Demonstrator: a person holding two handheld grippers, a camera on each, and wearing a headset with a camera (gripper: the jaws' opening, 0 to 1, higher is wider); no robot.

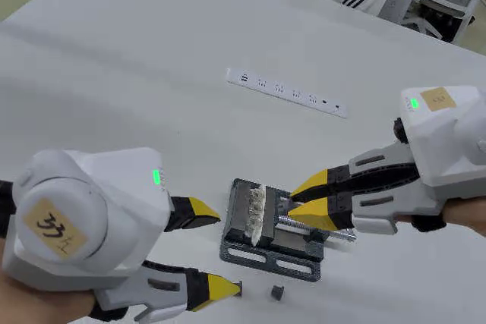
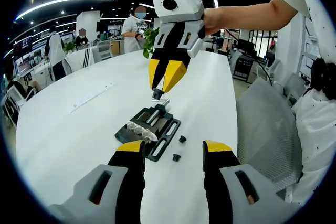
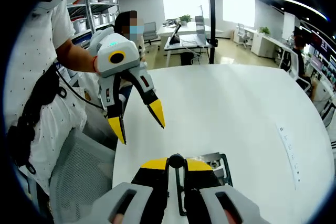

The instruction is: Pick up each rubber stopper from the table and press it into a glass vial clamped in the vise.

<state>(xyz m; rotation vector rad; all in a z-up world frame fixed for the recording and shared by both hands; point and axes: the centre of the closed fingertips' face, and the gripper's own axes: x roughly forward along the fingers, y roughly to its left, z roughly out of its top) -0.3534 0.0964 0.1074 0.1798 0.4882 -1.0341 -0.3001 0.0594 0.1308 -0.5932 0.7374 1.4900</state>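
Observation:
A small black vise point(image 1: 267, 252) sits on the white table point(image 1: 114, 73), with a row of glass vials point(image 1: 257, 206) clamped in it. My right gripper point(image 1: 291, 201) hovers just over the vise's right side, shut on a dark rubber stopper point(image 3: 176, 160). From the left gripper view the right gripper point(image 2: 159, 93) hangs above the vise point(image 2: 149, 124). Two loose stoppers point(image 2: 182, 139) point(image 2: 176, 157) lie on the table beside the vise; one stopper point(image 1: 277, 291) shows in front of it. My left gripper point(image 1: 213, 252) stands open and empty, low at the vise's left.
A white power strip point(image 1: 287, 92) lies farther back on the table. A grey mesh chair point(image 2: 262, 114) stands by the table edge on the person's side. People and desks are in the room behind.

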